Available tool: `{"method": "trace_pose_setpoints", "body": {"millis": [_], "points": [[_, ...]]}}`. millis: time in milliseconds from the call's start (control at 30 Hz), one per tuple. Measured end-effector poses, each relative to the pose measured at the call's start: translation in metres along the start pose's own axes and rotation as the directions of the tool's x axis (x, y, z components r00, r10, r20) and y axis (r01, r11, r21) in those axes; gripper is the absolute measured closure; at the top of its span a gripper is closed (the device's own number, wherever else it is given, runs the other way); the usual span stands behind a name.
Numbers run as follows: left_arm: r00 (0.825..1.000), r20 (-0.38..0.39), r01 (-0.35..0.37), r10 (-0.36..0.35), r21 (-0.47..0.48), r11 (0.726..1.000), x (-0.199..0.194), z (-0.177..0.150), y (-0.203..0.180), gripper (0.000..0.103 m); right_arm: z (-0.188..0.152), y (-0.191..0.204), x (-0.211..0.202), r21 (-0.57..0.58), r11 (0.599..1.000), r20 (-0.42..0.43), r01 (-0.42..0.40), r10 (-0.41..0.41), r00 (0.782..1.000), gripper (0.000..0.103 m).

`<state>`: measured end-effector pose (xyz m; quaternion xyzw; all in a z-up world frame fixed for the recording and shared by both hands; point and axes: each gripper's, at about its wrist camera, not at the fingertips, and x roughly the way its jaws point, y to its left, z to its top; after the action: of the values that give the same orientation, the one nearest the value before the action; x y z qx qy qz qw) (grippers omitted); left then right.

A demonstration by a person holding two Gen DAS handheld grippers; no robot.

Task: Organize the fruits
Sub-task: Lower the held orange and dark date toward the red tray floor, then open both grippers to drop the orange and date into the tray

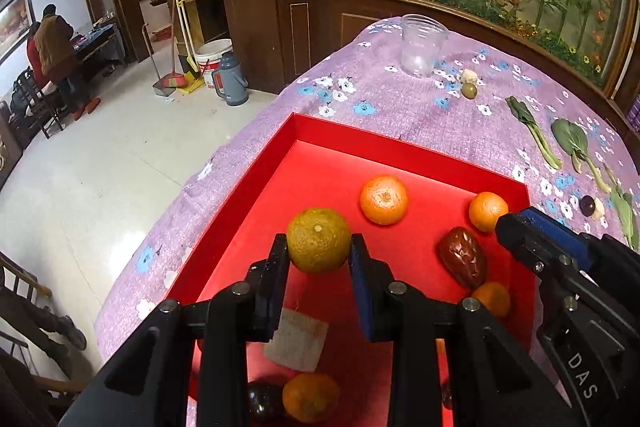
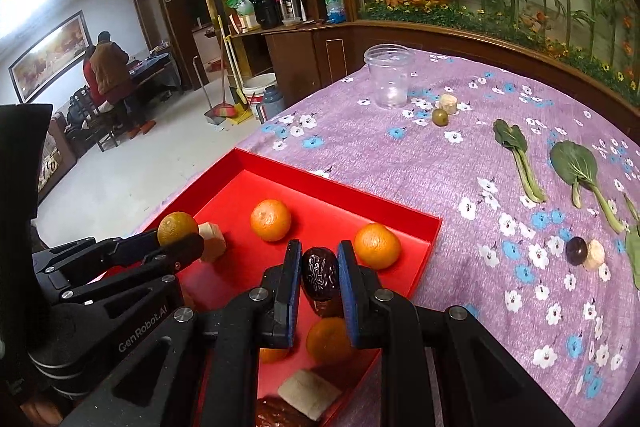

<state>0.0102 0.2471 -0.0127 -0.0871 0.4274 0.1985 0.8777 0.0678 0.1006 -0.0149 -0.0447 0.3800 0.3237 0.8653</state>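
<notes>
Greenish orange (image 1: 319,240) clamped in left hand-held gripper (image 1: 320,247) over red tray (image 1: 256,163). Date (image 2: 319,273) clamped in right hand-held gripper (image 2: 319,259), also above tray. Two oranges (image 1: 384,199) loose on tray floor beyond. Cup (image 1: 422,45), leaves (image 2: 516,159) farther off on tabletop (image 1: 420,119).

Both tongs are angled downward, side by side. The left tongs (image 1: 319,247) are clamped on a greenish orange (image 1: 319,240), the right tongs (image 2: 319,269) squeezed on a dark date (image 2: 319,273).
</notes>
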Motion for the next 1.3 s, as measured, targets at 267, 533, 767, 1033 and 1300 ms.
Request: {"method": "trace_pose_setpoints", "body": {"millis": [267,533,767,1033,1300], "points": [[1.0,-0.016,-0.007,0.007,-0.002,1.0,0.01,0.001,0.002,0.074,0.004,0.0,0.009,-0.004,1.0,-0.01,0.003,-0.003,1.0,0.083],[1.0,-0.011,-0.007,0.007,0.001,1.0,0.011,0.001,0.001,0.074,0.002,0.0,0.011,0.0,1.0,-0.013,-0.001,0.001,1.0,0.083],[1.0,-0.009,-0.005,0.005,-0.004,1.0,0.009,0.001,0.001,0.074,0.002,0.002,0.011,-0.005,1.0,-0.012,0.0,0.0,1.0,0.083],[1.0,0.01,-0.009,0.009,-0.008,1.0,0.008,0.013,-0.001,0.074,0.008,0.006,0.014,-0.004,1.0,-0.006,-0.005,0.005,1.0,0.083],[0.999,-0.025,-0.023,0.022,-0.03,0.999,0.029,0.025,0.009,0.074,0.008,0.005,0.017,-0.001,1.0,-0.014,0.009,-0.009,1.0,0.083]]}}
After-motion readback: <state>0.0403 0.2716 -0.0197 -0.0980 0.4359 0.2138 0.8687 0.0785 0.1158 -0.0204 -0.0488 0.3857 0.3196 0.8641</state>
